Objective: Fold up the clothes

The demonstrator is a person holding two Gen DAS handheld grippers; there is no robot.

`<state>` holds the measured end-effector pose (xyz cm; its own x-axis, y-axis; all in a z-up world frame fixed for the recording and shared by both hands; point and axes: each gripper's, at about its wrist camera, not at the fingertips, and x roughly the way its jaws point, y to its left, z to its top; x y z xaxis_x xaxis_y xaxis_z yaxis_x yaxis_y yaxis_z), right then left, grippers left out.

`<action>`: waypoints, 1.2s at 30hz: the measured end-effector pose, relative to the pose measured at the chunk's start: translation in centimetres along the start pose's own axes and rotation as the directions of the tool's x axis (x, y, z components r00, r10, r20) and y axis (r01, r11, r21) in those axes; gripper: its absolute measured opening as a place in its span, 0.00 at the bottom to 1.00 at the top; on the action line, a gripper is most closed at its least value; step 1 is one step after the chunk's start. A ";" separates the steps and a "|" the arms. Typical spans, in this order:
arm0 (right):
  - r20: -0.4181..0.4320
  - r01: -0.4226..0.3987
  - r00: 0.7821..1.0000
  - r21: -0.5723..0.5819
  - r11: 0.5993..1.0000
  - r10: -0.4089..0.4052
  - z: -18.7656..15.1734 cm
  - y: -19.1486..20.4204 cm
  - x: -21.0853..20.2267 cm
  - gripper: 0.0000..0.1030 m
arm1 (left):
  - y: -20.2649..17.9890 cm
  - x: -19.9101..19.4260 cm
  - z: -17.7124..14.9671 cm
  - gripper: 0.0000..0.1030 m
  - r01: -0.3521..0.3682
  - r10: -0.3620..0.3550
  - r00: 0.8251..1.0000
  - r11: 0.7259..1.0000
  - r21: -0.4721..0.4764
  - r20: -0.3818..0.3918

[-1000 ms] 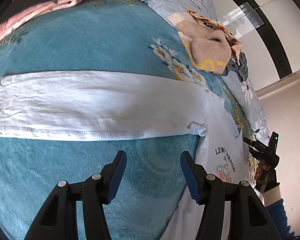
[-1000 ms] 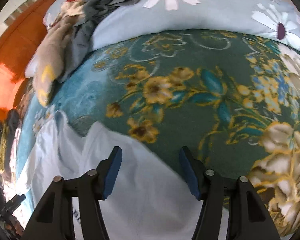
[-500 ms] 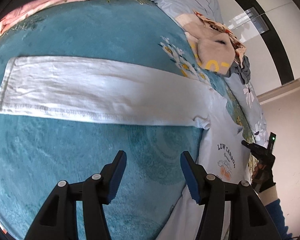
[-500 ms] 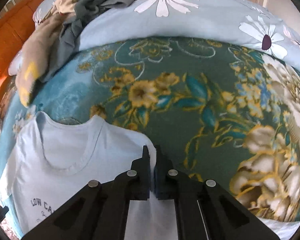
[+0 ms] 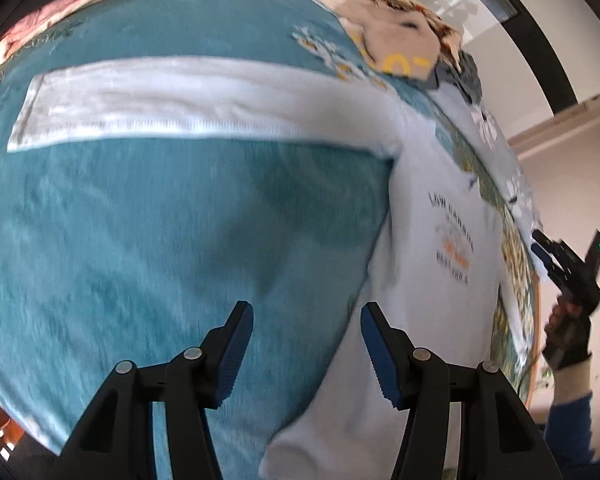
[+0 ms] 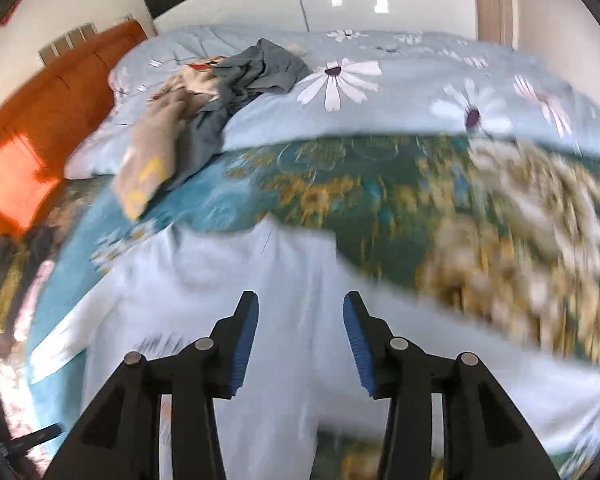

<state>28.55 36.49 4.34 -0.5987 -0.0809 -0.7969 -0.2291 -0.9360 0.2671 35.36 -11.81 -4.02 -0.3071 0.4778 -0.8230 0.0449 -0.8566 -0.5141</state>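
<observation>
Hovering over the teal blanket [image 5: 140,220], your left gripper [image 5: 306,344] has its blue pads spread wide with nothing between them, and the white T-shirt [image 5: 440,216] lies flat on the bed just beyond and to its right, one long strip of it stretched across the blanket. Your right gripper [image 6: 300,340] is likewise spread apart and empty, poised above the same shirt near its neckline, though that view is blurred. A loose heap of beige and grey clothes [image 6: 204,92] sits on the daisy-print duvet [image 6: 420,80] farther back.
</observation>
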 end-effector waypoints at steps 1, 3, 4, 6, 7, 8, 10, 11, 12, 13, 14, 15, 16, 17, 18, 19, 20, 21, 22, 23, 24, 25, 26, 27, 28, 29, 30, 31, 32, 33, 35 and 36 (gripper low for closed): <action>-0.024 -0.035 0.999 0.029 0.999 0.036 -2.0 -0.3 -1.0 0.44 | 0.0 0.0 -0.7 0.58 0.004 -0.004 1.000 1.000 0.008 -0.008; -0.069 -0.094 0.993 0.073 0.993 0.099 -6.4 -0.6 -3.0 0.44 | 0.1 -0.1 -2.0 0.58 0.006 -0.006 1.000 1.000 0.021 -0.022; -0.092 -0.117 0.988 0.094 0.989 0.126 -8.6 -0.8 -3.7 0.44 | 0.2 -0.1 -2.7 0.58 0.009 -0.008 0.999 1.000 0.028 -0.031; -0.144 -0.149 0.975 0.140 0.979 0.169 -12.7 -1.2 -4.8 0.44 | 0.5 -0.1 -3.9 0.58 0.021 -0.020 0.999 0.999 0.031 -0.048; -0.166 -0.159 0.968 0.168 0.973 0.187 -14.7 -1.4 -5.3 0.44 | 0.6 -0.1 -4.5 0.58 0.028 -0.026 0.998 0.999 0.032 -0.056; -0.182 -0.164 0.963 0.199 0.966 0.201 -16.6 -1.8 -5.8 0.44 | 0.7 -0.2 -5.0 0.58 0.034 -0.032 0.998 0.999 0.033 -0.058; -0.190 -0.174 0.956 0.249 0.953 0.224 -19.6 -2.3 -6.8 0.44 | 0.8 -0.6 -5.9 0.58 0.044 -0.042 0.998 0.998 0.043 -0.056; -0.192 -0.183 0.952 0.274 0.944 0.240 -20.9 -2.5 -7.2 0.44 | 0.8 -0.7 -6.3 0.58 0.049 -0.046 0.997 0.998 0.046 -0.058; -0.197 -0.196 0.945 0.302 0.933 0.262 -22.0 -2.6 -7.5 0.44 | 0.9 -0.7 -6.6 0.57 0.053 -0.051 0.997 0.998 0.045 -0.061; -0.202 -0.208 0.937 0.330 0.921 0.284 -23.2 -2.7 -7.8 0.44 | 1.0 -0.8 -7.0 0.56 0.058 -0.055 0.996 0.997 0.043 -0.065; -0.206 -0.214 0.932 0.346 0.913 0.297 -24.0 -2.7 -7.9 0.44 | 1.2 -0.8 -7.2 0.56 0.065 -0.063 0.996 0.997 0.033 -0.064; -0.212 -0.213 0.931 0.346 0.914 0.297 -24.4 -2.5 -7.8 0.44 | 1.4 -0.9 -7.4 0.56 0.073 -0.071 0.996 0.997 0.019 -0.060; -0.217 -0.212 0.930 0.345 0.914 0.298 -24.7 -2.2 -7.8 0.44 | 1.7 -0.9 -7.7 0.52 0.080 -0.080 0.995 0.997 0.005 -0.057; -0.222 -0.211 0.928 0.344 0.915 0.298 -25.0 -2.0 -7.7 0.44 | 1.9 -0.9 -7.9 0.49 0.081 -0.082 0.995 0.997 -0.009 -0.052; -0.227 -0.210 0.927 0.343 0.915 0.298 -25.4 -1.7 -7.6 0.44 | 2.2 -1.0 -8.0 0.43 0.080 -0.081 0.996 0.997 -0.022 -0.047; -0.232 -0.209 0.926 0.342 0.916 0.299 -25.7 -1.5 -7.6 0.44 | 2.4 -1.0 -8.2 0.37 0.073 -0.075 0.996 0.997 -0.037 -0.042; -0.238 -0.208 0.924 0.342 0.916 0.299 -26.0 -1.2 -7.5 0.44 | 2.7 -1.1 -8.4 0.33 0.064 -0.066 0.997 0.997 -0.052 -0.038; -0.243 -0.207 0.923 0.341 0.917 0.299 -26.4 -1.0 -7.5 0.44 | 2.9 -1.2 -8.5 0.21 0.055 -0.057 0.998 0.996 -0.064 -0.035; -0.248 -0.207 0.921 0.340 0.917 0.299 -26.7 -0.7 -7.4 0.44 | 3.1 -1.2 -8.6 0.13 0.045 -0.047 0.998 0.996 -0.073 -0.032; -0.253 -0.206 0.920 0.339 0.918 0.300 -27.0 -0.5 -7.4 0.44 | 3.3 -1.3 -8.8 0.09 0.035 -0.037 0.999 0.996 -0.083 -0.029; -0.258 -0.205 0.918 0.338 0.919 0.300 -27.3 -0.2 -7.3 0.40 | 3.4 -1.4 -8.9 0.04 0.025 -0.027 0.999 0.995 -0.093 -0.026; -0.267 -0.200 0.918 0.330 0.923 0.294 -27.5 0.1 -7.2 0.21 | 3.5 -1.6 -9.1 0.04 0.016 -0.018 1.000 0.995 -0.100 -0.016; -0.282 -0.193 0.917 0.312 0.930 0.284 -27.5 0.5 -7.0 0.05 | 3.5 -1.9 -9.3 0.03 0.008 -0.008 1.000 0.994 -0.107 -0.004; -0.287 -0.194 0.915 0.299 0.934 0.282 -27.3 0.9 -7.0 0.05 | 3.3 -2.6 -9.6 0.03 -0.003 0.005 1.000 0.994 -0.108 0.013; -0.280 -0.201 0.918 0.287 0.937 0.282 -27.2 1.3 -7.3 0.05 | 3.0 -3.5 -9.8 0.03 -0.012 0.015 0.999 0.995 -0.098 0.031; -0.269 -0.207 0.921 0.272 0.940 0.281 -27.0 1.6 -7.7 0.05 | 2.7 -4.4 -10.0 0.03 -0.019 0.023 0.999 0.996 -0.085 0.049; -0.252 -0.213 0.927 0.252 0.944 0.277 -26.7 1.9 -8.4 0.05 | 2.5 -5.2 -10.2 0.03 -0.025 0.030 0.998 0.997 -0.074 0.063; -0.245 -0.212 0.931 0.237 0.948 0.269 -26.5 2.1 -8.9 0.05 | 2.5 -5.7 -10.4 0.03 -0.029 0.033 0.997 0.997 -0.068 0.066; -0.244 -0.202 0.935 0.224 0.954 0.255 -26.5 2.0 -9.4 0.04 | 2.5 -6.2 -10.7 0.03 -0.031 0.035 0.997 0.998 -0.063 0.066; -0.250 -0.192 0.937 0.218 0.957 0.245 -26.6 1.9 -9.6 0.04 | 2.6 -6.7 -10.9 0.03 -0.033 0.037 0.997 0.998 -0.058 0.065; -0.285 -0.160 0.933 0.220 0.962 0.220 -27.6 1.5 -9.0 0.04 | 3.2 -6.0 -11.3 0.03 -0.052 0.055 0.998 0.997 -0.065 0.043; -0.304 -0.146 0.929 0.222 0.964 0.210 -28.1 1.4 -8.5 0.04 | 3.6 -5.5 -11.5 0.03 -0.061 0.063 0.998 0.995 -0.073 0.030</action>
<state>54.87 26.24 -3.77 -0.3712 -0.3759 -0.8491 -0.3039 -0.8148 0.4936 48.16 -15.32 -4.11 -0.3323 0.4167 -0.8461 0.1325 -0.8676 -0.4793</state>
